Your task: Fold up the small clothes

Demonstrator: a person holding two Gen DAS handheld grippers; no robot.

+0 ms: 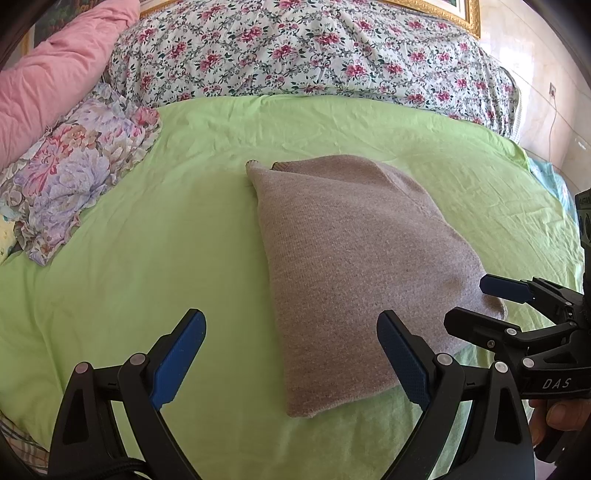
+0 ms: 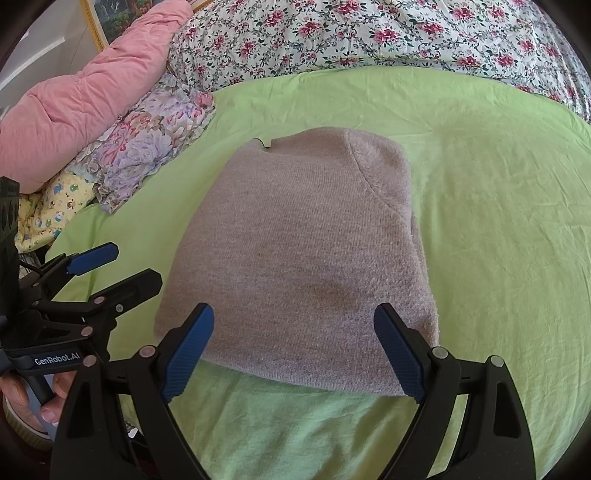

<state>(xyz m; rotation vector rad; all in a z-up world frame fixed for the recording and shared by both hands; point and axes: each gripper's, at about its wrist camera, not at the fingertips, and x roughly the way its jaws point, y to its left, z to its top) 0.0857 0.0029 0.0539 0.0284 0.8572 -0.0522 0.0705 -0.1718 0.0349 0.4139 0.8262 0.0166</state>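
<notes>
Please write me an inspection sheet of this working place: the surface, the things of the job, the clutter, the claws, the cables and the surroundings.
Surface: green sheet over a bed, lightly wrinkled.
Job's things: one grey knit garment, folded into a compact shape, lying flat mid-sheet.
Clutter: floral cloth, pink quilt and yellow printed cloth along the left edge.
Claws: left claw open, above the garment's near left corner; right claw open, over the garment's near edge; neither grips anything.
Cables: thin wire hanging from a wall outlet.
Surroundings: rose-print bedding behind, gold picture frame, pale wall.
</notes>
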